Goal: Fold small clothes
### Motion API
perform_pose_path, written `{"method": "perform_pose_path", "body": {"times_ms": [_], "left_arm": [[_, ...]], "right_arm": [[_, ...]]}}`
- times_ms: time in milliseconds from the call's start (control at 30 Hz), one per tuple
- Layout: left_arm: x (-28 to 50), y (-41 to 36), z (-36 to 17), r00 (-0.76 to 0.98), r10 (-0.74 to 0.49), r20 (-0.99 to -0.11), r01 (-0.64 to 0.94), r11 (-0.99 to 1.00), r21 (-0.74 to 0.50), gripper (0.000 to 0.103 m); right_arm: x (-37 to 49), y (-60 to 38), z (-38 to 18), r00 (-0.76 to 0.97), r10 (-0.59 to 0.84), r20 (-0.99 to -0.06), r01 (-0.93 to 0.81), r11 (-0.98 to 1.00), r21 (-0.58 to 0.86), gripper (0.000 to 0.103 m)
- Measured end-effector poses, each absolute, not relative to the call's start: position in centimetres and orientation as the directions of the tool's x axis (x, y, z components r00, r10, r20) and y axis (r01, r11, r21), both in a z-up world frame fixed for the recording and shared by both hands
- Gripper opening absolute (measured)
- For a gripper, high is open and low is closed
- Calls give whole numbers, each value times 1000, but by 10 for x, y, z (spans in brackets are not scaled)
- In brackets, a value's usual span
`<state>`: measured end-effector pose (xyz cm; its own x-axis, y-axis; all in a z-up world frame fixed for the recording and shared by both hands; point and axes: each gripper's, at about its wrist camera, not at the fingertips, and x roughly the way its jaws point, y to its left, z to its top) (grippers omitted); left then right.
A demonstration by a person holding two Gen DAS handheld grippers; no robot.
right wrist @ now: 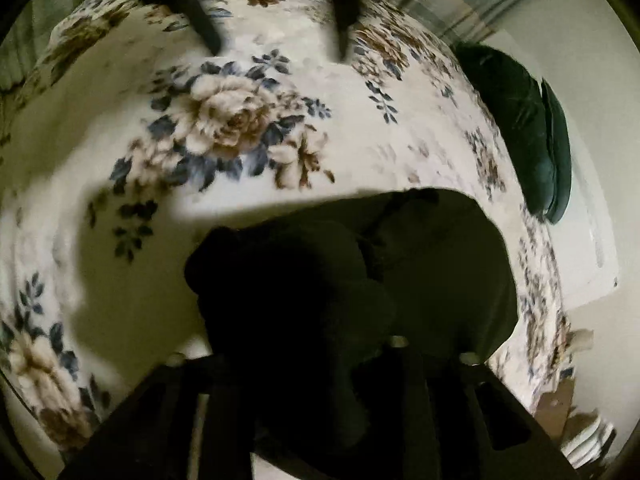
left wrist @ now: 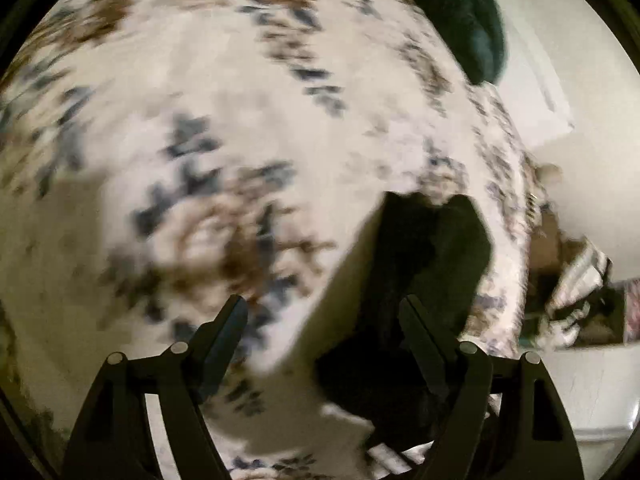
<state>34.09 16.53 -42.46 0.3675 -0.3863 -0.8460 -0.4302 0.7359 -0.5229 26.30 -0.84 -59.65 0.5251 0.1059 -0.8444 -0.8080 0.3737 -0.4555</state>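
Your left gripper [left wrist: 322, 312] hangs over the flowered bedspread [left wrist: 224, 92] with its jaws spread wide and nothing between them; its two fingers [left wrist: 228, 328] stand clear of the cloth. The left wrist view is smeared with blur, so fine detail there is lost. The black garment [left wrist: 424, 264] lies bunched on the bedspread just ahead and to the right of that gripper, with its right finger crossing in front of the dark cloth.

In your right wrist view the same black garment [right wrist: 304, 300] fills the lower middle, a dark heap lying on the bedspread [right wrist: 224, 120] right at the tips of your right gripper [right wrist: 320, 364]. The fingers are lost against the black cloth (everything there is one dark mass), so you cannot tell how far they are parted or whether they have hold of the cloth.

At the top of the right wrist view the two fingers of your left gripper [right wrist: 276, 50] point down toward the bedspread, apart from each other and well clear of the garment. A dark green cushion [right wrist: 524, 136] lies at the bed's far right edge.
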Motion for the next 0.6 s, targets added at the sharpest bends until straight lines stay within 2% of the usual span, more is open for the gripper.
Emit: {"method": "perform_pose_path", "body": {"times_ms": [67,167,233,333,467,533,600], "left_arm": [[358,156,-419,360,-427,-829,-387,741,-549,77],[385,126,-405,341,-482,-807,-272,771,-575,77],[398,105,-400,313,-524,-792,-207,776,-596,77],[411,73,-402,255,-576,-777,-137,774,-619,77],[412,36,-424,154,-592,-791,-98,787,-609,77],[409,27,-437,119,-592,-797,-106,791,-603,77],[405,22,-449,88,-591,-802,-121,793,-597,77]], "right_arm": [[263,-11,-589,520,117,-846,-805,400,-439,57],[267,-27,-559,452,195,-870,-810,498,-310,77],[268,-42,-538,426,253,-869,-791,570,-222,78],[276,-87,-502,353,381,-855,-707,707,23,78],[290,-167,-487,289,543,-789,-411,814,410,78],[291,-184,-490,296,548,-783,-335,827,452,78],[286,-184,-496,311,473,-824,-335,866,371,78]]}}
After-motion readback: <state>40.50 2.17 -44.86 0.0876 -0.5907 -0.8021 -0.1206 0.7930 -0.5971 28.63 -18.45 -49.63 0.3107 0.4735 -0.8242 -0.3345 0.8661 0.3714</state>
